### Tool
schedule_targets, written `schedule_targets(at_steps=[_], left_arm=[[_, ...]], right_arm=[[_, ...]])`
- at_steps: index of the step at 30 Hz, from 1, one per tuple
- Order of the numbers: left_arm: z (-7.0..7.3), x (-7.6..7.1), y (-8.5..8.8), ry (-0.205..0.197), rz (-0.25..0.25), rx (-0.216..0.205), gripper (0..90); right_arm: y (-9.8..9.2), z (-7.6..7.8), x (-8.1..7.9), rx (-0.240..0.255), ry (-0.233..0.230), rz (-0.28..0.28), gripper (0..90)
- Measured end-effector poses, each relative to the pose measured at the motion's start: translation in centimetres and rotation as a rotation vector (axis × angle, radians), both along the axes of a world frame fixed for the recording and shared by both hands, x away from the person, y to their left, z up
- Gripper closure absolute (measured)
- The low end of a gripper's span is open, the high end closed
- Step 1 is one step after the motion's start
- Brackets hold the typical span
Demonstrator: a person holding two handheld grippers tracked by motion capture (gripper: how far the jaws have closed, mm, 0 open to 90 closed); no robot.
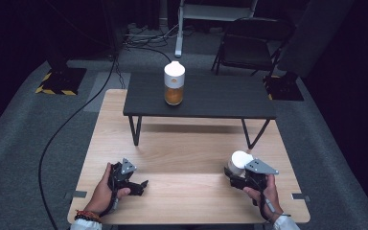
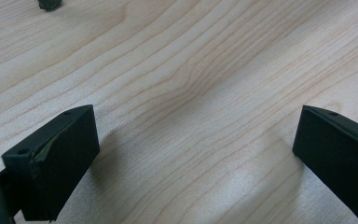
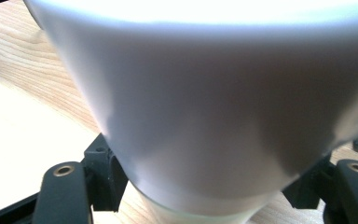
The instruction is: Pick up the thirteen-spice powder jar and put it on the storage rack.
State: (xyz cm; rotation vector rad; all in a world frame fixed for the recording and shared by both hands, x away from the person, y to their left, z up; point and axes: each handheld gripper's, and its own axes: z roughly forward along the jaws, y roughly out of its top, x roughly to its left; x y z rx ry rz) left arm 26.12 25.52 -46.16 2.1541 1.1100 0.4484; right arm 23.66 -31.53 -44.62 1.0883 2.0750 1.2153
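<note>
Gripping white cup point(image 1: 239, 162) with our right hand-held gripper point(image 1: 242, 180), jaws pinching it; our left hand-held gripper point(image 1: 135, 187) spread, resting on surface point(image 1: 187, 158).

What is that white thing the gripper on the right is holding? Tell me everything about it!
It is a white container with a smooth, matte, plastic-looking wall and a rounded top. In the right gripper view it is wide at the top, narrows toward the bottom and ends in a paler band. It stands roughly upright at the near right of the wooden table. The right gripper has its jaws closed on the narrow lower part. What is inside cannot be seen.
</note>
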Motion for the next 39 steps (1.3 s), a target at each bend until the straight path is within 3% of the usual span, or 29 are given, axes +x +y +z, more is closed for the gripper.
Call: schedule_targets(at_steps=[10, 17, 39], left_arm=[[0.0, 0.0, 0.0, 0.0, 0.0, 0.0, 0.0], [0.0, 0.0, 0.0, 0.0, -0.001, 0.0, 0.0], [0.0, 0.0, 0.0, 0.0, 0.002, 0.0, 0.0]], right_arm=[[0.8, 1.8, -0.4, -0.027, 0.003, -0.001, 29.8], [1.0, 3.3, -0.6, -0.012, -0.005, -0.006, 29.7], [1.5, 10.4, -0.4, -0.017, -0.054, -0.038, 29.8]])
